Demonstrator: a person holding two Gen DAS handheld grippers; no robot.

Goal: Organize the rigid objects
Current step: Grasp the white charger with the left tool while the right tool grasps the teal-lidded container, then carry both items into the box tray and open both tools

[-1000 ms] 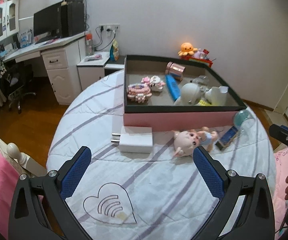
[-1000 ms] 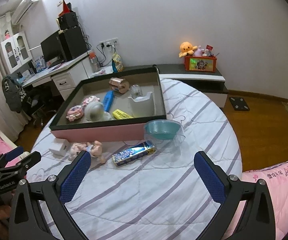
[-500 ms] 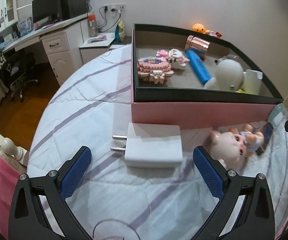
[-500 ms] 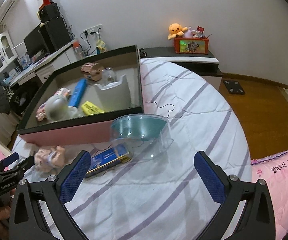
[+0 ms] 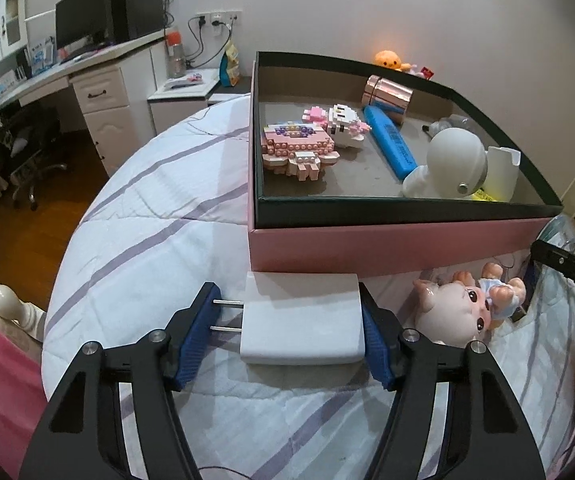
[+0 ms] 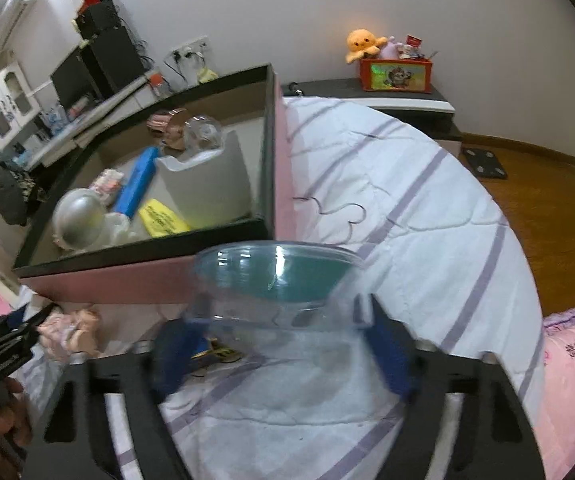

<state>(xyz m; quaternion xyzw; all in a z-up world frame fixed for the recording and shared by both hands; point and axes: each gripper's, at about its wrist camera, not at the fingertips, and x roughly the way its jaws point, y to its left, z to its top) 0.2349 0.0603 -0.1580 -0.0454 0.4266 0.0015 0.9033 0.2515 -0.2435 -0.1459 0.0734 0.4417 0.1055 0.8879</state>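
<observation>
The left tongs (image 5: 289, 336) straddle a white charger (image 5: 302, 318) that lies flat on the striped bed cover (image 5: 147, 240), just in front of the pink box (image 5: 387, 244). The right blue pad (image 5: 375, 354) lies against the charger's side; the left pad (image 5: 197, 336) sits at the tips of the two metal prongs, which point left. The tongs are closed down to the charger's width, but a firm grip cannot be told.

Just right of the charger lies a pig doll (image 5: 461, 314) on its side, its head toward the camera. Inside the box are a pink brick figure (image 5: 297, 148), a blue bar (image 5: 391, 142), a copper tin (image 5: 387, 94), a white round lamp (image 5: 447, 164) and a white holder (image 5: 503, 172).

In the blurred right wrist view, the right tongs (image 6: 283, 340) are spread wide on either side of a clear bowl (image 6: 277, 280) with a teal inside, which sits on the bed at the box's near right corner. The pads (image 6: 387, 354) stand close to the bowl's walls; whether they touch cannot be told. A blue packet (image 6: 215, 354) lies under the bowl's left edge, partly hidden. The left tongs show at the far left edge, near the doll.

On a low shelf by the wall stands an orange toy bin (image 6: 395, 74) with an orange plush (image 6: 363, 44) on it.
</observation>
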